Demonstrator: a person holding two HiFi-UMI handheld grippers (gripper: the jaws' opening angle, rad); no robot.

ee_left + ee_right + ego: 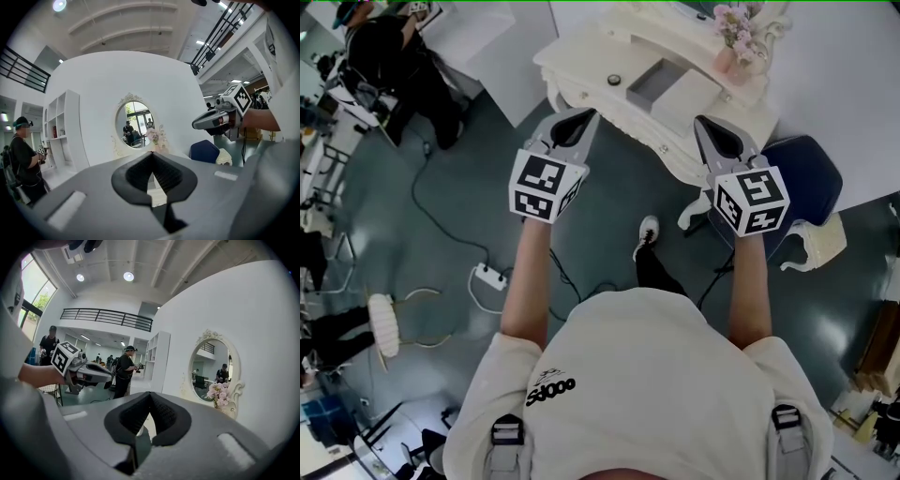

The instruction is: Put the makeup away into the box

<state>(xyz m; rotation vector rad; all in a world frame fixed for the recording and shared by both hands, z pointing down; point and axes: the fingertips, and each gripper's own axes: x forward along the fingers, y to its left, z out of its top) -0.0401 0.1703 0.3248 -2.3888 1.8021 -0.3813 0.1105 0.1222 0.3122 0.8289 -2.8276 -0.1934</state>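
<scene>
I stand in front of a white dressing table [591, 70] with both grippers held up side by side, short of its edge. On the tabletop lie a grey open box [654, 82] and a small round item [614, 81] to its left. My left gripper [579, 119] is shut with nothing in it, its pads meeting at the tips [152, 154]. My right gripper [719, 134] also looks shut and empty [150, 394]. Each gripper shows in the other's view: the right gripper [215, 119] and the left gripper [89, 371].
Pink flowers in a vase [733, 33] stand at the table's back right, below an oval mirror [136, 124]. A dark blue stool [811, 164] sits right of the table. Cables and a power strip [490, 276] lie on the floor. A person [394, 56] stands far left.
</scene>
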